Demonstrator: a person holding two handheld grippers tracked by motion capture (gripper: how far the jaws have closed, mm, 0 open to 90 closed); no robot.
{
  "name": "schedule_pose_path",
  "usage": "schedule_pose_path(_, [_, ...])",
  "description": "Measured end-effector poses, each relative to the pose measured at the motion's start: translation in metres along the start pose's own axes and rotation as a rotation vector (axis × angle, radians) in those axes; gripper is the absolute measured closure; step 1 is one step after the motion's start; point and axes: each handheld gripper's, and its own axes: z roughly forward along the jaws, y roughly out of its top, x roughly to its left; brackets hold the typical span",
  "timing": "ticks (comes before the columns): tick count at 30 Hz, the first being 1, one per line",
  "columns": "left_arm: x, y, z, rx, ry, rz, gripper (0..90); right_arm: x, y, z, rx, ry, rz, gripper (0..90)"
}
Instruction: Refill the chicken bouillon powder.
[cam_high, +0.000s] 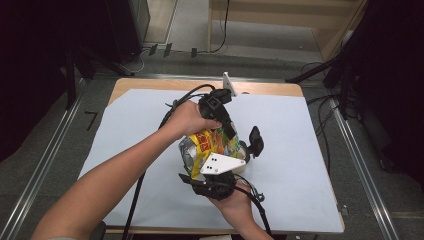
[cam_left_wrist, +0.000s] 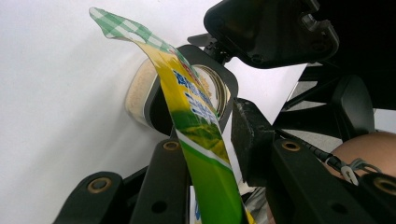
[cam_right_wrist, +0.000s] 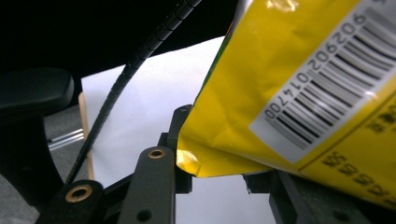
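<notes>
Hard to read the middle of the high view: one yellow snack bag (cam_high: 210, 145) sits bunched between two grippers, and its lower half is covered by the grey three-cornered plate on the right gripper (cam_high: 216, 181). The bag is held up over the white table sheet (cam_high: 300, 150), near the centre.

In the left gripper view, the bag's green-checked top edge (cam_left_wrist: 121, 28) stands up between the jaws; the left gripper (cam_left_wrist: 210, 140) is nearly closed and pinches that strip. Behind the strip, one clear container (cam_left_wrist: 140, 93) with pale contents is partly screened by black gripper parts, and its far side is cut off.

In the right gripper view, the right gripper (cam_right_wrist: 219, 172) clamps the bag's lower corner, barcode side showing; the right-hand jaw is mostly hidden under the bag.

Two hands: the left hand (cam_high: 187, 117) reaches across from the lower left, wrist bent over its gripper; the right hand (cam_high: 235, 202) comes up from the bottom edge.
</notes>
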Motion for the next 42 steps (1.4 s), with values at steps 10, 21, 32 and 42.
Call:
schedule_pose_path(10, [-0.003, -0.005, 0.001, -0.029, -0.005, 0.012, 76.2, 0.000, -0.005, 0.003, 0.007, -0.002, -0.002, 67.2])
schedule_pose_path(21, [0.000, -0.014, -0.001, -0.053, -0.006, 0.044, 82.6, -0.004, -0.015, 0.009, 0.025, -0.008, 0.006, 63.1])
schedule_pose_path(32, [0.009, -0.031, -0.006, -0.139, -0.044, 0.072, 88.3, -0.005, -0.022, 0.015, 0.049, -0.019, -0.024, 60.2])
schedule_pose_path(42, [0.018, -0.048, -0.014, -0.230, -0.097, 0.069, 89.5, -0.009, -0.029, 0.021, 0.084, -0.025, -0.011, 57.2])
